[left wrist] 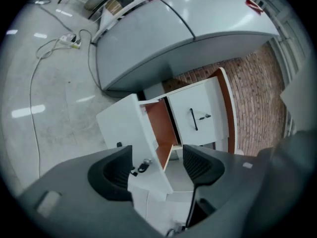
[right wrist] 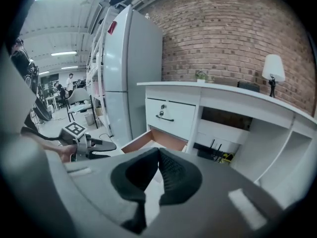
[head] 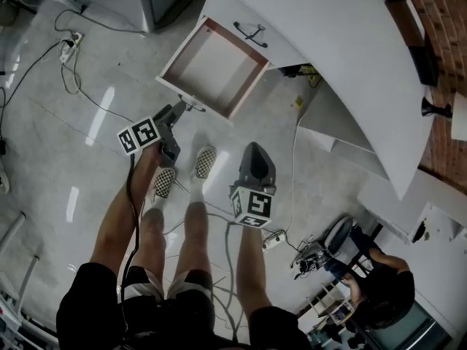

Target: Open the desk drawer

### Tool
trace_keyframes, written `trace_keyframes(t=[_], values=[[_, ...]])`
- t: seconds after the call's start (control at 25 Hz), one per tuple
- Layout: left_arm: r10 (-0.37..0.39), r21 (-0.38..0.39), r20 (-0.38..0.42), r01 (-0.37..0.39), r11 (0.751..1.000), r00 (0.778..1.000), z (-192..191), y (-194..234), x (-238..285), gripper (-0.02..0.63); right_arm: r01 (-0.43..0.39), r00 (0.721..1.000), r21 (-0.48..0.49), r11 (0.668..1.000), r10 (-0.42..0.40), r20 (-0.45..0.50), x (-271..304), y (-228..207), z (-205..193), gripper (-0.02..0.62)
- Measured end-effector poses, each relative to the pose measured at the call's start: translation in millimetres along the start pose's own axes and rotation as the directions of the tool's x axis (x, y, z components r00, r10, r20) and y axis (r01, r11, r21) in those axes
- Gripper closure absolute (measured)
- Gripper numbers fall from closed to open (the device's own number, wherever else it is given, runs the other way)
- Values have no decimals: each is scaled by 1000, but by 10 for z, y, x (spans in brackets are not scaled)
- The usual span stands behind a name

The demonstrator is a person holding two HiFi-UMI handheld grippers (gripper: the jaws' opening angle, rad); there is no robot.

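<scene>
white drawer [head: 215, 68] stands pulled out; left tool [left wrist: 158, 165] spread wide, right tool [right wrist: 158, 158] closed on nothing.

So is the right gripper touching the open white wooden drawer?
Apart. The head view shows grey floor between the right gripper and the open white wooden drawer.

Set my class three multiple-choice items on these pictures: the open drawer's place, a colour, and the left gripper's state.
1. Relative to the closed drawer, the open drawer sits: A above; B directly below; C behind.
2. The closed drawer's handle is: A black; B red; C gold.
3. The left gripper's jaws are: A shut on a cable; B apart, gripping nothing; C shut on a knob.
Key: B, it juts out under the closed front; A, dark against the white front; B, a wide gap shows between them.
</scene>
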State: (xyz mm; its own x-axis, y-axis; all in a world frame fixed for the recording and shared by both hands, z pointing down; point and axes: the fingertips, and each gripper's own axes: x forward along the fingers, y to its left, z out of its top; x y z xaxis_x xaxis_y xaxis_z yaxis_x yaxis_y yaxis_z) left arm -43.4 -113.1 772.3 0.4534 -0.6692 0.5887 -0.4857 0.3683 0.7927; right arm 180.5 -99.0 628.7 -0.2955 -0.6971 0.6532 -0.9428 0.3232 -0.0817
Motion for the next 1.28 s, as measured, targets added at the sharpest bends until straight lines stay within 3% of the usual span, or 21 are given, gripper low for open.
trace_keyframes(t=[0.24, 0.4, 0.52, 0.72, 0.8, 1.0, 1.28], values=[[-27, 237, -9, 28, 971, 1000, 405, -923, -332, 309, 32, 998, 8, 999, -33, 54, -241, -67, 627, 591], [-55, 382, 13, 46, 923, 998, 691, -1669, -614, 370, 41, 996, 18, 999, -42, 79, -482, -119, 1109, 591], [-75, 535, 47, 38, 844, 996, 942, -2308, -811, 428, 55, 991, 29, 998, -58, 117, -672, -199, 1509, 591], [-145, 734, 101, 25, 679, 984, 1138, -3345, -1210, 534, 69, 974, 18, 997, -71, 217, -1048, -301, 2223, 590], [-173, 775, 122, 14, 631, 977, 1126, -3694, -1414, 572, 75, 966, 12, 997, -75, 249, -1261, -332, 2480, 591], [-247, 868, 151, -9, 497, 957, 1107, -4501, -1799, 591, 89, 934, 20, 996, -90, 346, -1745, -383, 3070, 591], [-317, 946, 146, -38, 321, 937, 875, -5285, -2390, 595, 103, 897, 28, 994, -105, 429, -2435, -359, 3523, 591]])
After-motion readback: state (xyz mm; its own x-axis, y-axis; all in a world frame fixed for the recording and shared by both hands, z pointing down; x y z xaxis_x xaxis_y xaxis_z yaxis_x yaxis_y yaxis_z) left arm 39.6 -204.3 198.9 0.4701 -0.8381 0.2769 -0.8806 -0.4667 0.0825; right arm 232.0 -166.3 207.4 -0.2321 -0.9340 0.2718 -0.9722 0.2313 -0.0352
